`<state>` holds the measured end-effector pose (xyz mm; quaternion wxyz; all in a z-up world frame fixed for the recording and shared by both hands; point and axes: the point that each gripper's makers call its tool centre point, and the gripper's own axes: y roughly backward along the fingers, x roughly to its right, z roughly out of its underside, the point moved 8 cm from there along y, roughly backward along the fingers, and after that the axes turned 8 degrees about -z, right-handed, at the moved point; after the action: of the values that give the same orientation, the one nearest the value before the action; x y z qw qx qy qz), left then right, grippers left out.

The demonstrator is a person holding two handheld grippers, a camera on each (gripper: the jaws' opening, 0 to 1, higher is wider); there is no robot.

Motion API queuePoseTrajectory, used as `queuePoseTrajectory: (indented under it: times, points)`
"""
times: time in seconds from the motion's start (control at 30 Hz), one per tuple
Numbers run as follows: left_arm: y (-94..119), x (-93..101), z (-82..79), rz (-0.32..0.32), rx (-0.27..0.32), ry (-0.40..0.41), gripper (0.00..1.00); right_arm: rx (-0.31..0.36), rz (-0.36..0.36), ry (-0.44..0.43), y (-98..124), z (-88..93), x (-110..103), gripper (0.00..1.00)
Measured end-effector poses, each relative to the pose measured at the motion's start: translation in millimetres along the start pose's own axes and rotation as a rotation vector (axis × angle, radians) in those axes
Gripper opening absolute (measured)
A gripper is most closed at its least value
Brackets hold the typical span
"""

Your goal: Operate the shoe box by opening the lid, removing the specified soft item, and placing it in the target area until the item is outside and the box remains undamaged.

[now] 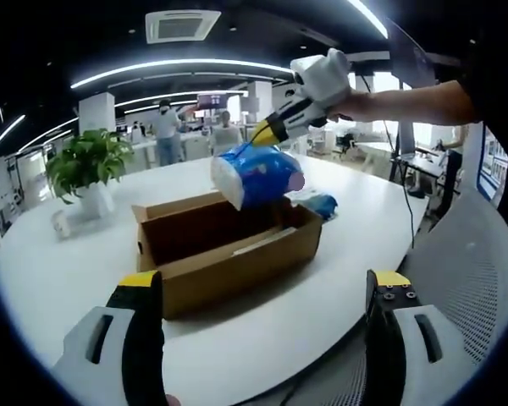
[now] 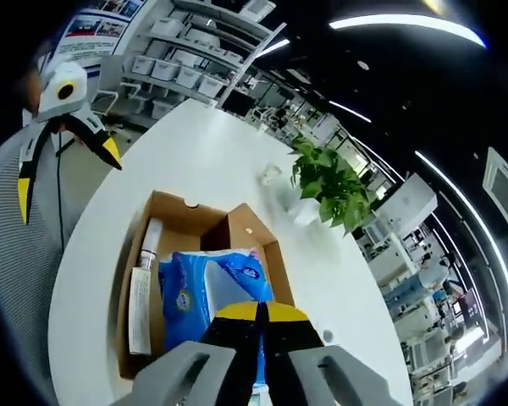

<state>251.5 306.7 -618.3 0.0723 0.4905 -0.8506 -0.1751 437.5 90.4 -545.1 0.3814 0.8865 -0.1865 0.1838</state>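
In the left gripper view, the left tool (image 1: 262, 292) hung nearest, its two yellow-tipped jaws spread wide apart and grasping nothing, poised over the near edge of the white surface (image 1: 59, 279). Just beyond it sat the shoe box (image 1: 237, 254), brown cardboard, its top open and the far flap standing upright. A pale, flat item lay inside along one wall; what it was could not be told.

Above the box, the right tool (image 1: 267, 134) came in from the far right, clenched on the blue soft pack (image 1: 256, 173), which hung clear of the cardboard rim, just over the far side of the box. In the right gripper view the same pack (image 2: 216, 292) lay directly beyond the closed jaws of the right tool (image 2: 261, 313), with the open box (image 2: 135, 245) beneath it and a white tube (image 2: 146, 249) resting along the box's left wall.

Another blue object (image 1: 320, 205) lay on the surface just behind the box on the right. Farther left stood a potted plant (image 1: 89, 165), and an office with people stretched behind.

The lift looked nearly done. To finish well, the pack probably wanted carrying sideways, high enough that its sagging lower corner would not catch the upright flap, then lowering onto bare surface beside the box before the jaws eased apart. The free left tool could steady the box.
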Motion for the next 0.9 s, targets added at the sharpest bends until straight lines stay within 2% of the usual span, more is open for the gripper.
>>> queuePoseTrajectory:
  times: [0.43,0.9]
  points:
    - [-1,2.3,1.1,0.013,-0.011,-0.01,0.99,-0.007,0.039,0.018,30,10.0,5,0.0]
    - [-1,3.6,0.4,0.019,-0.013,-0.013,0.99,-0.032,0.091,-0.002,60,40.5,11,0.0]
